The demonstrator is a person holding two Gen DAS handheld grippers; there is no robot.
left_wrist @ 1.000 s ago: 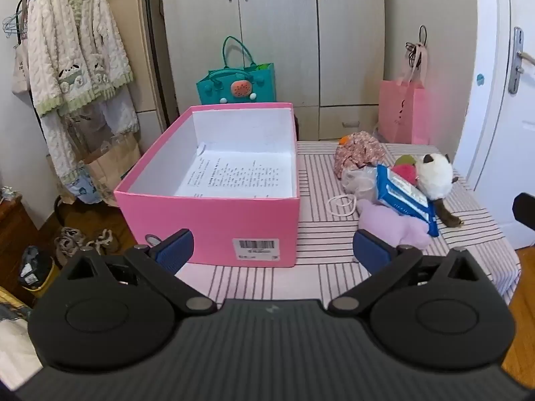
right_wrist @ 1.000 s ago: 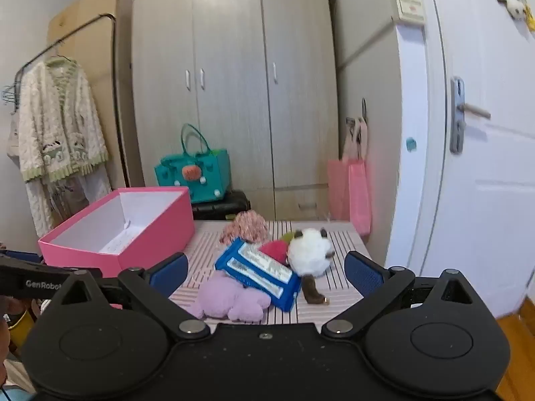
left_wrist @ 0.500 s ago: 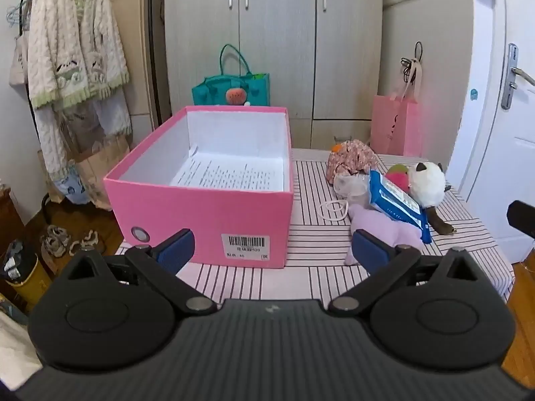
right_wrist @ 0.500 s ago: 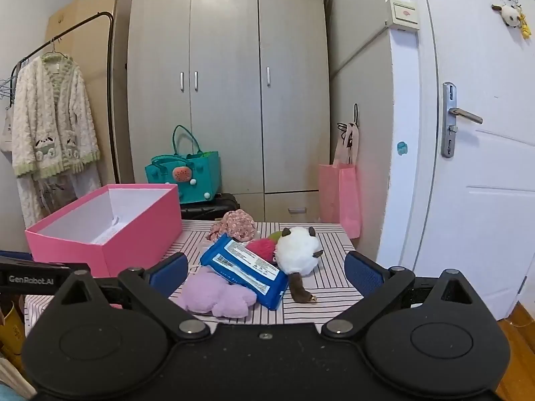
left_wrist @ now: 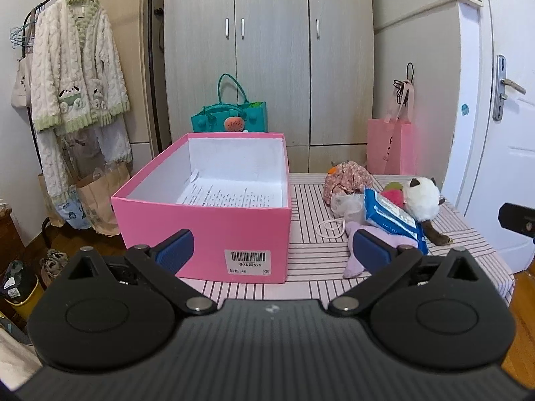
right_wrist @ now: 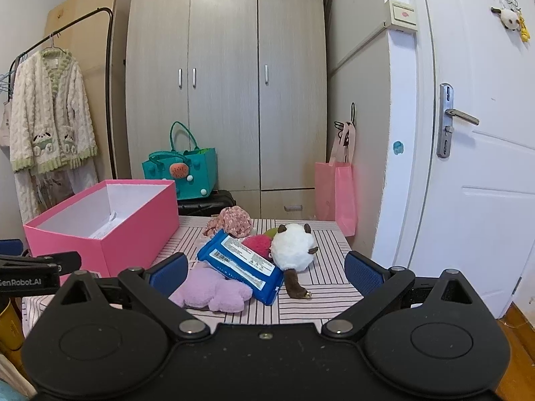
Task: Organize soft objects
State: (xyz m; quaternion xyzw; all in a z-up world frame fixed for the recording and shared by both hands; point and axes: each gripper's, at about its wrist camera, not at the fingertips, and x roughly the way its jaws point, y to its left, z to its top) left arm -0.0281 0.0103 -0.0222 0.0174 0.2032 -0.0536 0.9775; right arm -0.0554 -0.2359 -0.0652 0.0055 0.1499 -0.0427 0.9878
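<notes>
An open pink box [left_wrist: 204, 230] [right_wrist: 110, 230] with a printed sheet inside stands on the striped table [left_wrist: 314, 254]. To its right lies a pile of soft things: a purple plush [right_wrist: 214, 292] [left_wrist: 394, 240], a blue wipes pack [right_wrist: 240, 264] [left_wrist: 391, 215], a white plush with brown ears [right_wrist: 294, 247] [left_wrist: 421, 197], a red plush [right_wrist: 257, 244], a floral cloth [right_wrist: 234, 222] [left_wrist: 347, 180] and a white loop [left_wrist: 331, 225]. My left gripper [left_wrist: 272, 250] is open and empty before the box. My right gripper [right_wrist: 264, 269] is open and empty before the pile.
A wardrobe [right_wrist: 227, 100] stands behind the table, with a teal bag [right_wrist: 182, 170] and a pink bag [right_wrist: 336, 197] at its foot. A clothes rack with a cream cardigan [left_wrist: 77, 67] is at the left. A white door [right_wrist: 478, 153] is at the right.
Both grippers have pulled back and lowered, so the box and the pile look farther off and more level. Both stay open and empty. Nothing on the table has moved.
</notes>
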